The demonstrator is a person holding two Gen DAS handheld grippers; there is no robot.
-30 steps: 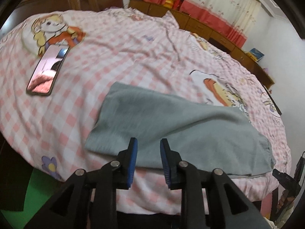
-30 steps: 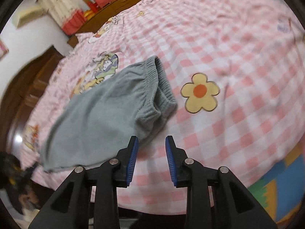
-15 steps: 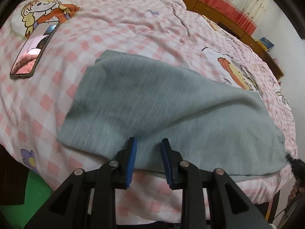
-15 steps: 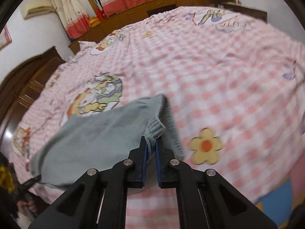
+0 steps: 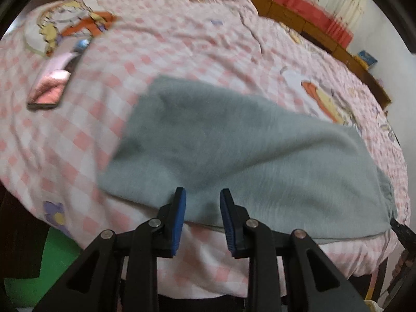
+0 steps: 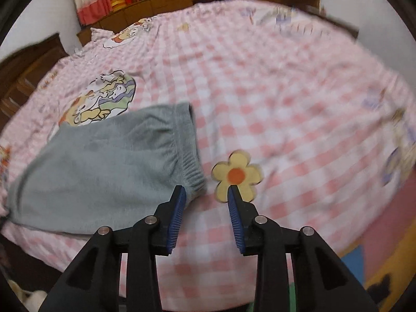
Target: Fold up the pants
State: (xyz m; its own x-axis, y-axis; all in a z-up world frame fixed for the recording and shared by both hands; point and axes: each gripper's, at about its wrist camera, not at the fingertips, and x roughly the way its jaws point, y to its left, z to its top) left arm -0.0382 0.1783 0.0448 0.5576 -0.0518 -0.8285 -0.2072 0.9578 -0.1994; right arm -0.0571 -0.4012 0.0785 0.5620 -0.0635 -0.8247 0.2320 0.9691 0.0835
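The grey pants (image 5: 234,153) lie folded lengthwise on the pink checked bedsheet (image 5: 182,46). In the right wrist view the pants (image 6: 104,166) show their elastic waistband (image 6: 189,156) at the right end. My left gripper (image 5: 202,195) is open and empty, its fingertips over the pants' near edge. My right gripper (image 6: 206,191) is open and empty, just in front of the waistband's near corner, apart from the cloth.
A phone (image 5: 52,85) lies on the sheet at far left. Wooden cabinets (image 5: 312,26) and red-and-white curtains (image 6: 104,2) line the far side of the bed. A yellow flower print (image 6: 236,174) is next to the waistband. Coloured floor mats (image 6: 377,267) lie below the bed's edge.
My right gripper was shut on the waistband half a second ago; it has let go and opened, and the waistband lies flat. My left gripper stayed open and drew back a little.
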